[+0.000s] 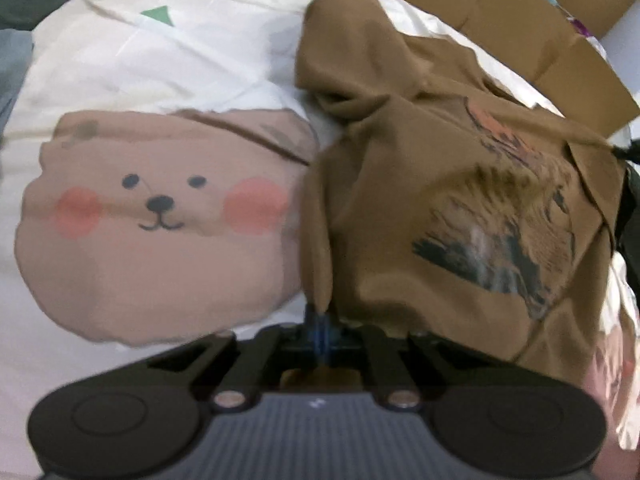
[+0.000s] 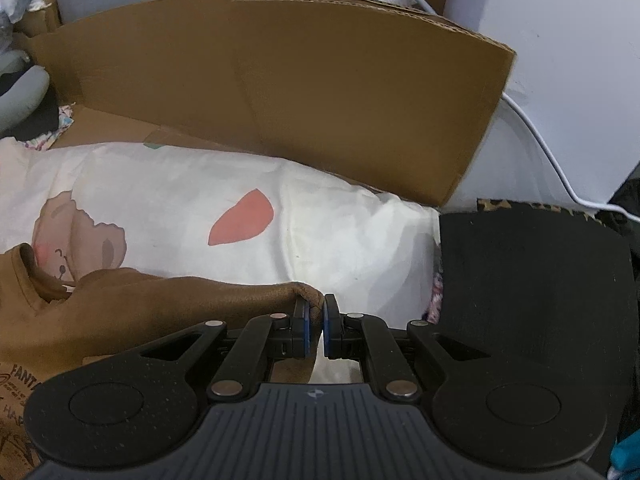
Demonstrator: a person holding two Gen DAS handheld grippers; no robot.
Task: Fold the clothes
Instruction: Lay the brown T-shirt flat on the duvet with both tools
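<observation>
Brown shirt (image 1: 460, 200) pinched at two points, one tool on each, lying crumpled on the bed sheet (image 1: 192, 60).
Left tool (image 1: 320, 330): jaws fully together on a fold of brown fabric at the shirt's near edge; frame blurred, so the exact spot on the garment is unclear. Right tool (image 2: 316, 320): jaws nearly together, a rolled brown hem caught between the blue pads (image 2: 306, 322), cloth trailing off to the left. Shirt print faces up in the left wrist view, with lettering visible on it low left in the right wrist view. Sheet is white with a bear face print (image 1: 160, 208) just left of the shirt. Cardboard box (image 2: 280, 92) stands along the far edge of the bed; a black cloth (image 2: 532, 280) lies right of the right tool, white cable (image 2: 552, 160) beyond it.
</observation>
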